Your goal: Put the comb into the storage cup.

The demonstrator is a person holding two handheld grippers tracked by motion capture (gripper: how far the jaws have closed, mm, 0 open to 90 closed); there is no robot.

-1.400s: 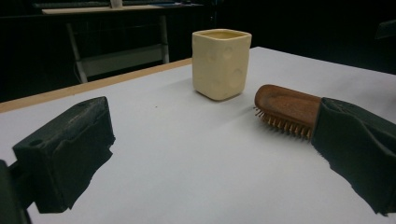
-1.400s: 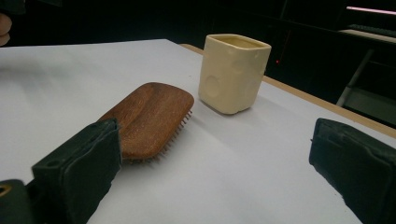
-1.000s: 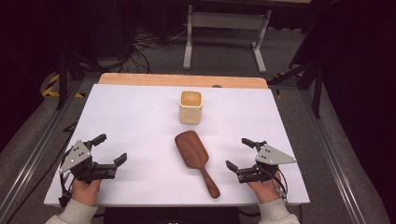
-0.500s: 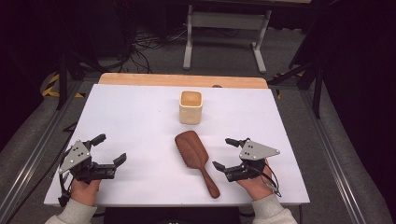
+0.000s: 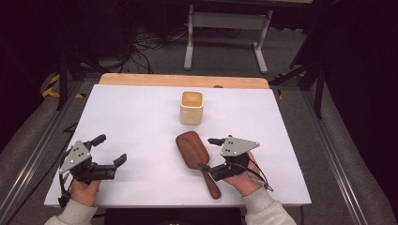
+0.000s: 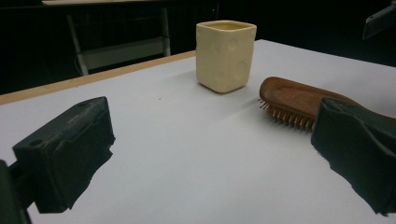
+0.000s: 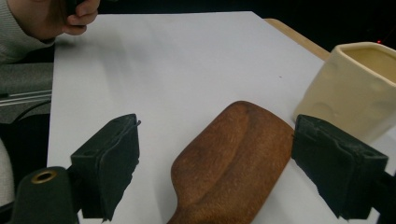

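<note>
A brown wooden hairbrush (image 5: 191, 149) lies bristles down near the middle of the white table (image 5: 141, 117), its handle toward the front edge. Behind it stands a cream square cup (image 5: 192, 108), upright. My right gripper (image 5: 206, 153) hovers over the brush's neck, and its jaws have just been closing a little. In the right gripper view the brush back (image 7: 233, 154) lies between the open jaws of the right gripper (image 7: 224, 163), and the pads (image 7: 109, 161) stand clear of it. At the front left my left gripper (image 5: 111, 149) is open over bare table, holding nothing.
In the left gripper view the cup (image 6: 226, 53) and the brush (image 6: 294, 100) lie ahead and to the right of the left gripper (image 6: 212, 154). A wooden strip (image 5: 183, 80) edges the table's far side. Beyond it, a metal stand (image 5: 225, 28) and cables sit on the floor.
My right gripper has moved left from the table's front right to over the brush, rising slightly. Its jaws have narrowed a little. The left gripper has stayed put.
</note>
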